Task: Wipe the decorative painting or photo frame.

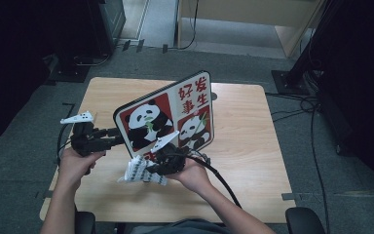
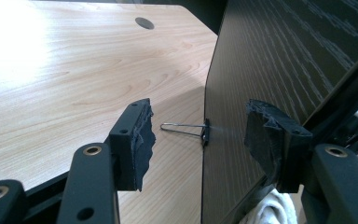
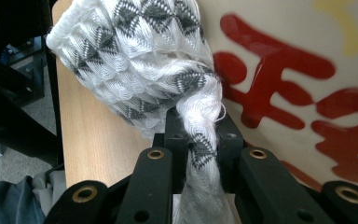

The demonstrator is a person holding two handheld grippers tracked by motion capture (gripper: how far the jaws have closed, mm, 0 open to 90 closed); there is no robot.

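A board [image 1: 170, 117] printed with pandas and red characters stands tilted above the wooden table [image 1: 246, 146]. My left gripper [image 1: 119, 136] is at the board's left edge. In the left gripper view its jaws straddle that edge of the board [image 2: 284, 60], open [image 2: 198, 140], with a gap showing on the printed side. A wire binder clip [image 2: 182, 128] sits on the edge between them. My right gripper [image 3: 200, 135] is shut on a white cloth with a grey diamond pattern [image 3: 140, 60], held by the board's printed face [image 3: 284, 93]. From above, the cloth [image 1: 139, 170] hangs at the board's lower left corner.
The table has a round cable hole [image 2: 144, 22] near its far edge. A black cable [image 1: 221, 183] trails from the right gripper across the near part of the table. Grey carpet [image 1: 321, 161] surrounds the table, with dark stands [image 1: 292, 73] behind it.
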